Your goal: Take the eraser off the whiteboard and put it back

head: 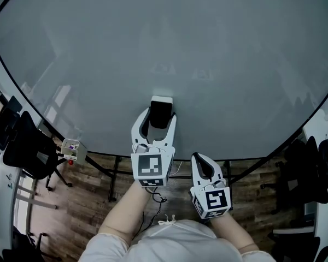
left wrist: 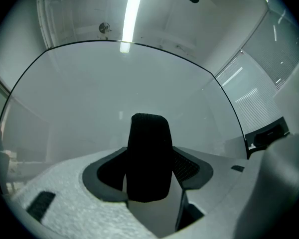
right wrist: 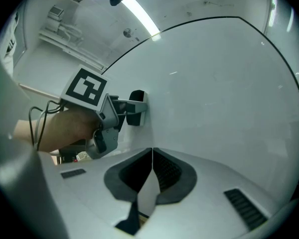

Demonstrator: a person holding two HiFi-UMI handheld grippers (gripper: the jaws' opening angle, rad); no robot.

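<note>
Nearest in the head view, the right claw [head: 203,161] idles; beyond it the left claw [head: 159,117] reaches the black, white-backed block eraser [head: 162,106] lying against the pale-grey whiteboard [head: 164,48]; left gripper view: jaws clamped on the eraser's sides; right gripper view: jaws together, empty; eraser touches the board, so probably only release remains.

eraser [head: 160,112] on whiteboard [head: 153,48], between left tongs [head: 160,119], right tongs [head: 200,158] beside
</note>
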